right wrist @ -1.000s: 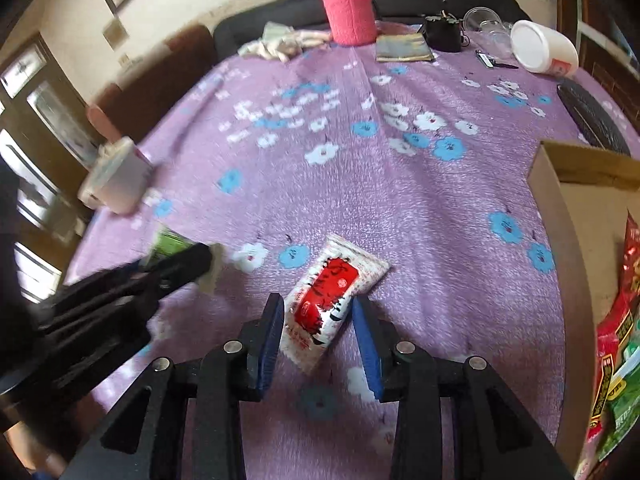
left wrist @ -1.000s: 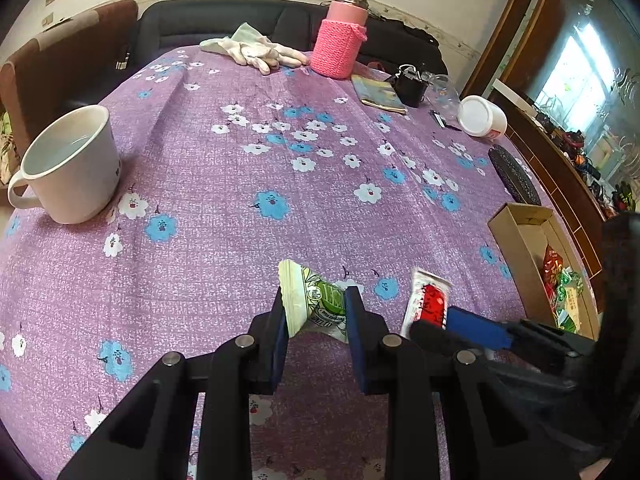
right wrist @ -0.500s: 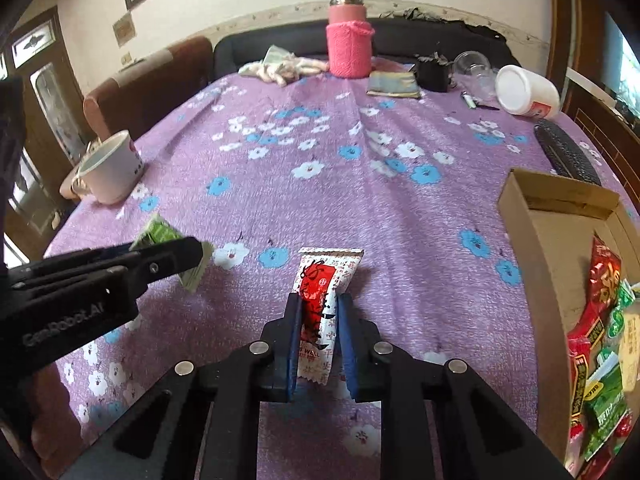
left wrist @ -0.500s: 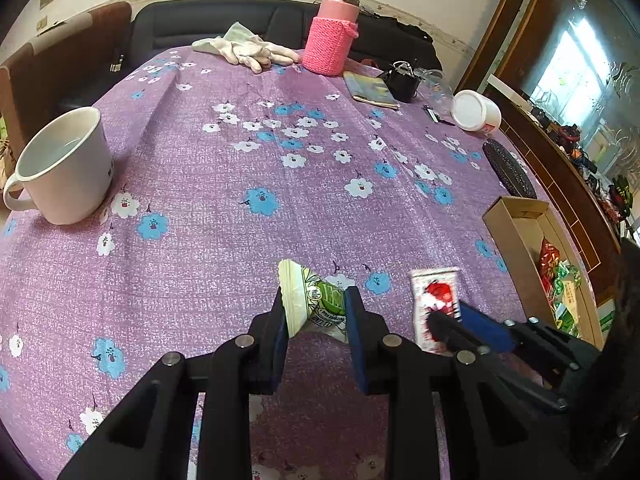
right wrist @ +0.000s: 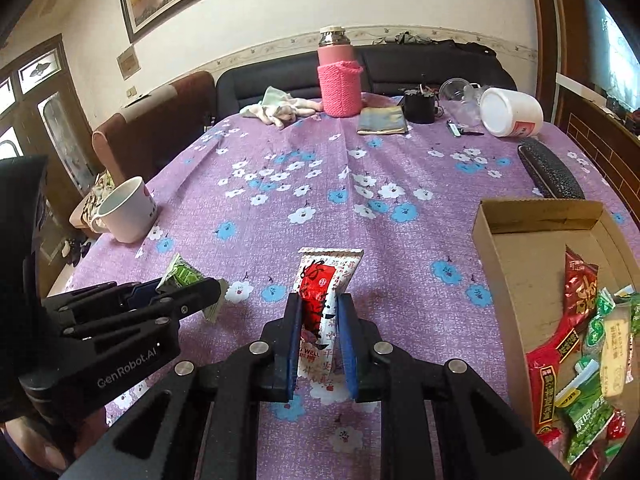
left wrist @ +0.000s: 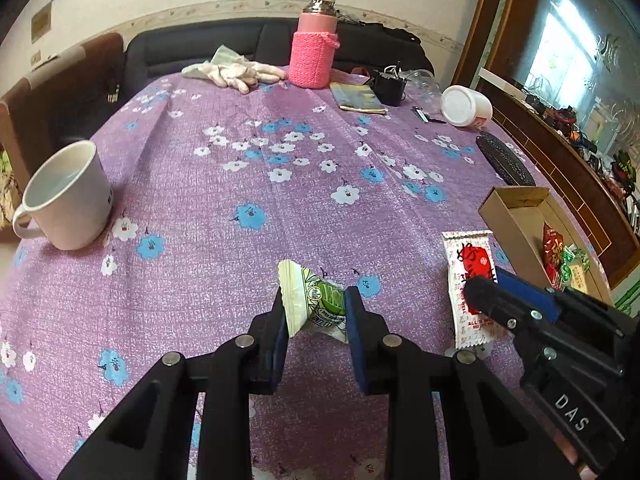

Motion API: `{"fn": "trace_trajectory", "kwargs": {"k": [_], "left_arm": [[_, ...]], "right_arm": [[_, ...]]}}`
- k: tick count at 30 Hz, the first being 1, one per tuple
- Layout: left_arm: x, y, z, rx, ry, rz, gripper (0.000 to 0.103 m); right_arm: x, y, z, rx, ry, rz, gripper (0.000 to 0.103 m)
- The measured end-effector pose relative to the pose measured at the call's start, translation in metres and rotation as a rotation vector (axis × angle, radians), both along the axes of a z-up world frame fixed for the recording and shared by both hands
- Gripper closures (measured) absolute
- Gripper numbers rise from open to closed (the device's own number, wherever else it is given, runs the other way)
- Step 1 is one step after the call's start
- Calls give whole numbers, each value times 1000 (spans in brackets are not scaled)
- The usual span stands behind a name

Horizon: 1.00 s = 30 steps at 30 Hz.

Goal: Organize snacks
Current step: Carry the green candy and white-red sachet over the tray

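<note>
My left gripper is shut on a green and white snack packet and holds it above the purple flowered tablecloth. My right gripper is shut on a red and white snack packet, lifted off the cloth; it also shows in the left wrist view. The left gripper with its green packet shows in the right wrist view. An open cardboard box at the right holds several red and green snack packets.
A white mug stands at the left. At the far side are a pink knitted flask, white gloves, a booklet, a small black pot, a white jar on its side and a black case.
My right gripper has shut on the red and white packet and lifted it off the cloth. Both grippers have risen, the left still holding the green packet.
</note>
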State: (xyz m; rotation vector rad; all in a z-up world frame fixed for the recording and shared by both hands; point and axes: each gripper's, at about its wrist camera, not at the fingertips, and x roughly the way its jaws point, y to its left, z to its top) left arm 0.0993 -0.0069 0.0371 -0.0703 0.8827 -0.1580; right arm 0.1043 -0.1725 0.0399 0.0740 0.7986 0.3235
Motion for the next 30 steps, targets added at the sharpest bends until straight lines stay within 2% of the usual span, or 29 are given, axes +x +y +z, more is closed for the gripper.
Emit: {"fn": "trace_trajectory", "kwargs": {"k": [10,20,26,30], "left_arm": [[-3,1,5,-13,-22,-7,78],[-5,-5,7,22,-42,-15,78],[-11,-12,14,13,-71,-49,78],[-17,-15,21,-45,-93,-102,78]], "right_arm": [[1,-8,2,15,-1,-19,84],[3,-35,15,67,-17,-78,84],[1,-74,35,133,-60,-163,84],[0,-110,44,196,-69,-237,84]]}}
